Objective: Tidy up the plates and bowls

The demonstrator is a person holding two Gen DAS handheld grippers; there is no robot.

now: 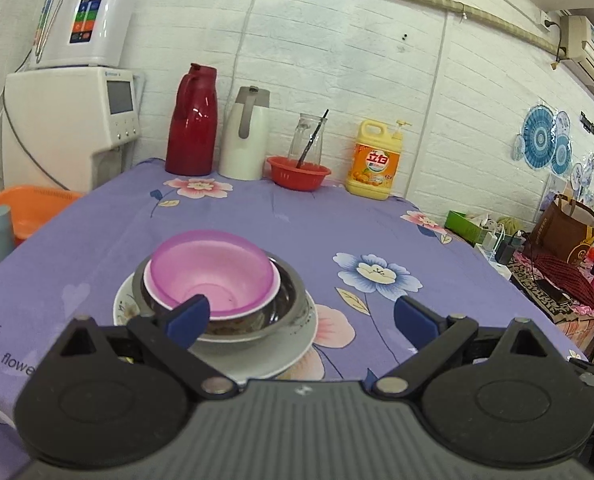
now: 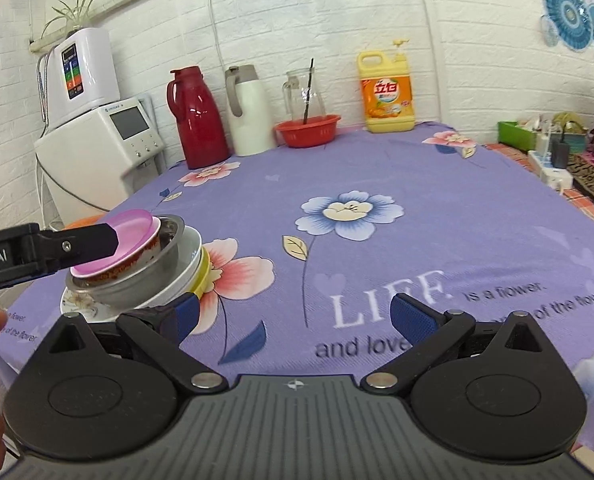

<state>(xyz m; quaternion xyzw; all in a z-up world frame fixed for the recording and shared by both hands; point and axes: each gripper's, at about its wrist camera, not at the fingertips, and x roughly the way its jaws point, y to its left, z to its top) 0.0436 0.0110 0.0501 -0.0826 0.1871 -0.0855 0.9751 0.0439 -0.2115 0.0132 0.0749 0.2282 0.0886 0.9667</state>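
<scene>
Fingers of left gripper (image 1: 301, 316) wide apart, holding nothing; left blue tip at near rim of pink bowl (image 1: 213, 274). Right gripper (image 2: 293, 314) open too, empty. Pink bowl in metal bowl (image 1: 281, 312), on white plate (image 1: 281, 354), near-left on purple cloth (image 2: 377, 168).

On the table (image 2: 437, 208) stands one stack of dishes: one pink bowl (image 1: 213, 276), one patterned bowl (image 2: 129, 266) under it, one steel bowl (image 1: 285, 300), one white plate (image 1: 273, 356), and one yellow plate (image 2: 205, 272) seen from the right wrist. Along the wall stand two thermos jugs, one red (image 1: 193, 124) and one white (image 1: 247, 136), one glass pitcher (image 1: 307, 136), one red basket (image 1: 297, 172) and one yellow detergent bottle (image 1: 373, 160). Two grippers show, the left gripper (image 1: 301, 318) and the right gripper (image 2: 297, 316).
</scene>
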